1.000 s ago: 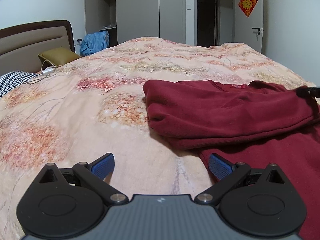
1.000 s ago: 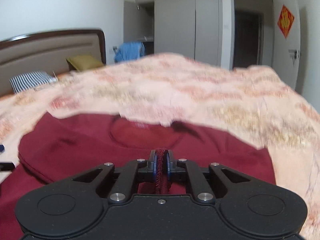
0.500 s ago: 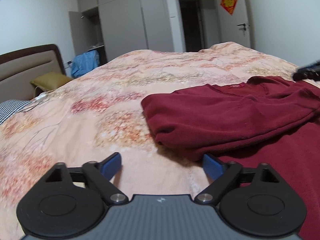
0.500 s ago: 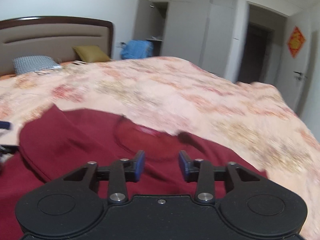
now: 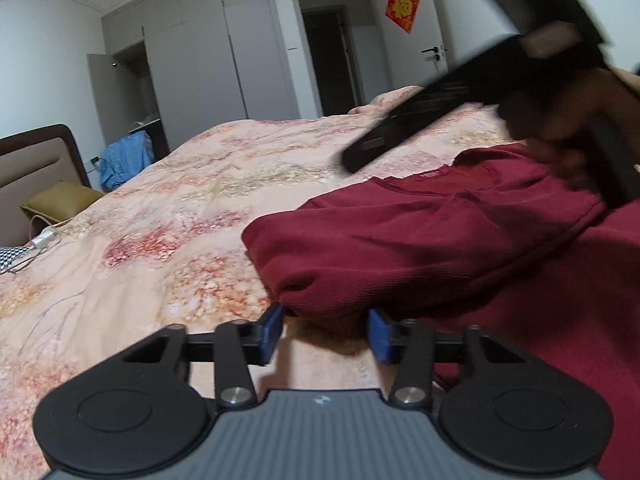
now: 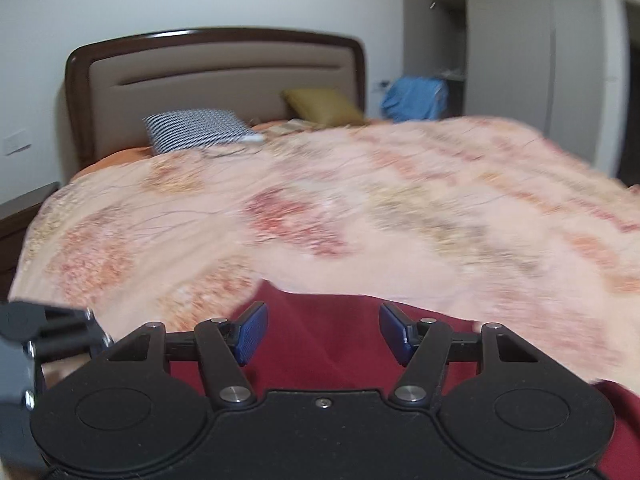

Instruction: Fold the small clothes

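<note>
bedroom w/ a wide bed, floral peach quilt [image 5: 168,240] as the work surface, headboard [image 6: 216,68] and pillows at the far end, wardrobe behind. dark red top [image 5: 420,240] lies on the quilt, one side already folded over the body, neckline and label up near the far edge. step in hand looks like taking the folded corner w/ the left gripper [image 5: 325,330]: its jaws are parted to abt a mid gap, blue pads [image 5: 273,326] either side of the thick fold, not clamped yet. to do it well, push in deep enough to catch all layers, not just the top one, then close and lift evenly so the fold doesn't slide apart. right gripper [image 6: 323,334] hangs over the red cloth, jaws wide apart, nothing between them; view is blurred.
</note>
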`<move>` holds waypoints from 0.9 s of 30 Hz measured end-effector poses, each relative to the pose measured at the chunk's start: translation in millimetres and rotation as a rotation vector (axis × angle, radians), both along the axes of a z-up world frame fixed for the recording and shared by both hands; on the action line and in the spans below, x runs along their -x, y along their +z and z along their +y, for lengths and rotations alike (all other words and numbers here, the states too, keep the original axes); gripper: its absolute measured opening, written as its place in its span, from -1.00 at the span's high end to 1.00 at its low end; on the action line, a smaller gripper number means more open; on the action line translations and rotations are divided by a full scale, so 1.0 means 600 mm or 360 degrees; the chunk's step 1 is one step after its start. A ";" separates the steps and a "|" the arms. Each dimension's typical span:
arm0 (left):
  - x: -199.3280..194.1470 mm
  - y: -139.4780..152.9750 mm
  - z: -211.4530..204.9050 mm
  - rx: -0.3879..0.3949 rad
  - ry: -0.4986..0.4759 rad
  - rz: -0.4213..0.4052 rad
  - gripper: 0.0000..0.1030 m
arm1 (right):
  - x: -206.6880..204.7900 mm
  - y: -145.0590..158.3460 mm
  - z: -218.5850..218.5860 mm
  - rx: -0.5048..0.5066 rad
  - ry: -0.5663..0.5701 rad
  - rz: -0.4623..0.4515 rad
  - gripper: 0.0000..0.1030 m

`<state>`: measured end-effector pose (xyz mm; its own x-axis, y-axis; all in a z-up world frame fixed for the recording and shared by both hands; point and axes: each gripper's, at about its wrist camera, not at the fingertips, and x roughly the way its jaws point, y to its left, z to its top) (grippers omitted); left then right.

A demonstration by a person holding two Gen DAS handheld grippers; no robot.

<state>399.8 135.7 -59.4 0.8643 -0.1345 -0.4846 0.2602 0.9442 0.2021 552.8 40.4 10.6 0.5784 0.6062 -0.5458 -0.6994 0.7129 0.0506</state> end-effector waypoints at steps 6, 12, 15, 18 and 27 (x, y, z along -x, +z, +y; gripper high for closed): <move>-0.010 0.000 0.000 -0.0032 -0.0020 -0.0002 0.00 | -0.043 -0.029 0.082 0.0023 0.0117 0.0188 0.05; -0.020 0.000 0.004 -0.0025 -0.0011 0.0007 -0.10 | -0.035 -0.041 0.108 0.0105 0.0142 0.0156 0.87; -0.025 0.002 0.010 0.0031 -0.0039 0.0004 0.38 | -0.033 -0.030 0.101 0.0077 0.0133 0.0118 0.88; -0.024 0.009 0.014 0.0092 -0.0029 -0.0027 0.72 | -0.031 -0.014 0.093 0.0042 0.0110 0.0051 0.89; -0.016 0.016 0.081 0.0613 0.0254 0.0083 0.86 | -0.027 -0.009 0.099 -0.0013 0.0028 -0.0114 0.91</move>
<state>409.3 184.6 -49.9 0.8645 -0.1807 -0.4690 0.1051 0.9775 -0.1830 568.8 99.9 5.5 0.6052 0.6209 -0.4982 -0.7137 0.7004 0.0059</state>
